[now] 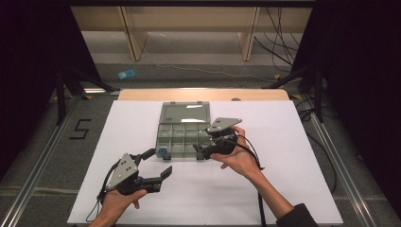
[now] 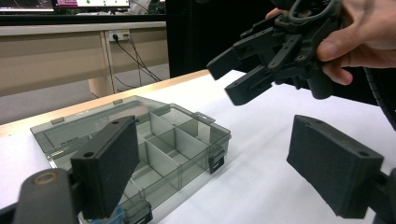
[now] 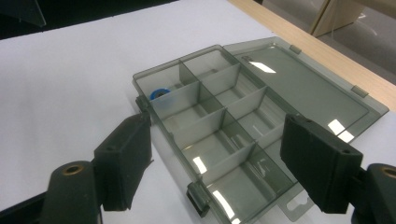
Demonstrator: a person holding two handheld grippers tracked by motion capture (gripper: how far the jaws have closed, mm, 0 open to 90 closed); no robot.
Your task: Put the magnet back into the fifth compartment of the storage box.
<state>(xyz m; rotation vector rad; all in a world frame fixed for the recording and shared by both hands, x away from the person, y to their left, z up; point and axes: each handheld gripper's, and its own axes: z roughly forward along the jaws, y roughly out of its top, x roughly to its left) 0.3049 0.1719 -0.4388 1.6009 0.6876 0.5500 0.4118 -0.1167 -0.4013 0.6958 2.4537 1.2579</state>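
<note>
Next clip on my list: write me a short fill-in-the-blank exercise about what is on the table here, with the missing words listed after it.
1. The lid of the compartment box lies ____, flat on the table beyond the compartments.
2. The small round thing in one corner compartment is ____ in colour.
3. The jaws of the right gripper stand ____, with nothing between them.
4. The box rests on a ____ sheet that covers most of the table.

Missing words: open; blue; open; white

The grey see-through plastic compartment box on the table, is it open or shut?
Open: the grey see-through plastic compartment box has its lid folded back flat on the white table, dividers exposed.
</note>
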